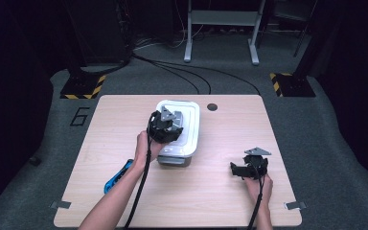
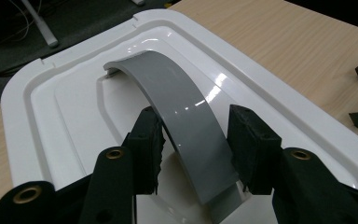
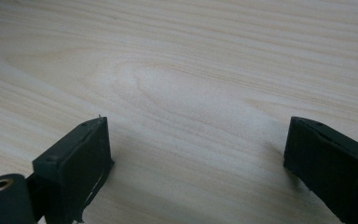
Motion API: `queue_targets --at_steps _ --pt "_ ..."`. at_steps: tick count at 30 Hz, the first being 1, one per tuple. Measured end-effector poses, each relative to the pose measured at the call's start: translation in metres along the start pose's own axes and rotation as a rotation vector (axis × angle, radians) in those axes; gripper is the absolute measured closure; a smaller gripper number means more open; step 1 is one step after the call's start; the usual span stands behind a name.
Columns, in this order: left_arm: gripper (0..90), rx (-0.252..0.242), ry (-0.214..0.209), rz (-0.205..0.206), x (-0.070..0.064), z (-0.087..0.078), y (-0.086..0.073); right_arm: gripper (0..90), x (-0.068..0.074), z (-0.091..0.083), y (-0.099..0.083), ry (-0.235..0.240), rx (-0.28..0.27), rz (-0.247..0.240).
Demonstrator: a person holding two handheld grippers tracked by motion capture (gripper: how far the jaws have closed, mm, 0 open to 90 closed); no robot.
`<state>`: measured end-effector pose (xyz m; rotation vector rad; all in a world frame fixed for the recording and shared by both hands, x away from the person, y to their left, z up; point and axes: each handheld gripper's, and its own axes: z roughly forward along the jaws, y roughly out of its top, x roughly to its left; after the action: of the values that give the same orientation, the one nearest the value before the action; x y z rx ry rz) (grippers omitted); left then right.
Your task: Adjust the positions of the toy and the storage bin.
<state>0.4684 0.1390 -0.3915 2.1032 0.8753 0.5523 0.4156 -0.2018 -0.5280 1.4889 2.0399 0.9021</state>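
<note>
Left gripper (image 2: 193, 156) straddles the grey handle (image 2: 177, 98); fingers (image 2: 254, 144) apart.

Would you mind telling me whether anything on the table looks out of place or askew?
Nothing stands out: the white lid sits squarely on its grey box, and the blue tool lies flat near the front-left.

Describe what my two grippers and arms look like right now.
Both the left gripper and the right gripper are black, each topped by a grey three-cornered plate and trailing a black cable. Their jaws are blocky black pads on arms with brass-ringed holes. The forearms are bare, with no sleeves in sight.
</note>
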Motion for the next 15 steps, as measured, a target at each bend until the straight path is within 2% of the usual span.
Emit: queue_targets --at_steps 2,4,12,15 --pt "56.9 -0.002 -0.006 -0.014 0.001 0.000 -0.001 6.4 0.000 0.000 0.000 0.000 0.000 0.000" --pt "57.8 -0.004 -0.018 -0.009 0.004 -0.001 -0.002 6.5 0.000 0.000 0.000 0.000 0.000 0.000" --pt "61.9 -0.001 -0.089 -0.036 0.013 -0.002 -0.004 6.7 0.000 0.000 0.000 -0.001 -0.001 0.001" --pt "62.4 0.006 -0.100 -0.032 0.014 -0.002 -0.004 6.7 0.000 0.000 0.000 -0.001 -0.001 0.000"
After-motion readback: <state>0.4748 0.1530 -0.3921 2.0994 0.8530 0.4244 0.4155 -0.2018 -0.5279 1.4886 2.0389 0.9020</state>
